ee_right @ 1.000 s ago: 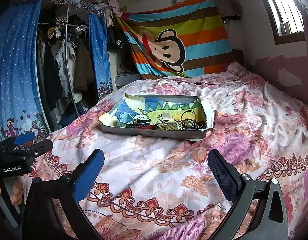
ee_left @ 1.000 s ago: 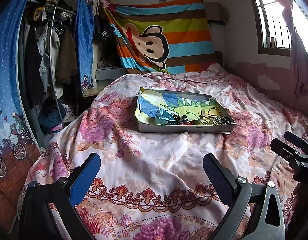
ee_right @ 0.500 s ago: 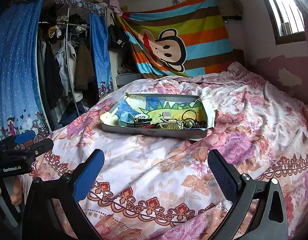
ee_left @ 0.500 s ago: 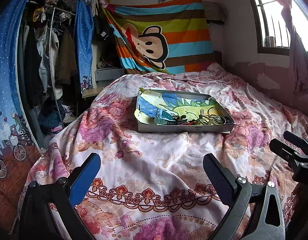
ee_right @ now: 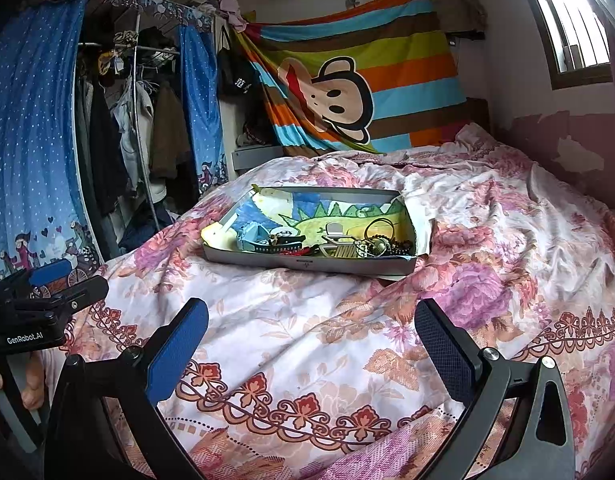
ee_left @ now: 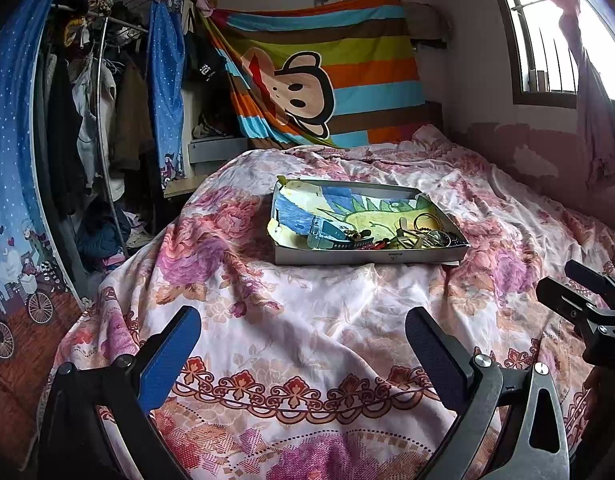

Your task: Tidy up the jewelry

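Both claws are released and hold nothing: the left claw and the right claw each show blue pads spread wide at the bottom of their frames, above the floral bedspread. The jewelry lies well ahead of them, in the middle of each frame, heaped along the near wall of a shallow grey tray that sits on the bed. In the heap are dark bead strands, a ring-shaped bangle and a blue watch-like piece at the left end.

Compared with a second ago, almost nothing has shifted; the tray sits a touch higher in the right view.

The tray's long axis runs left to right across the frame, its long side facing the claws. A striped monkey blanket hangs at upper centre, and the window is upper right.
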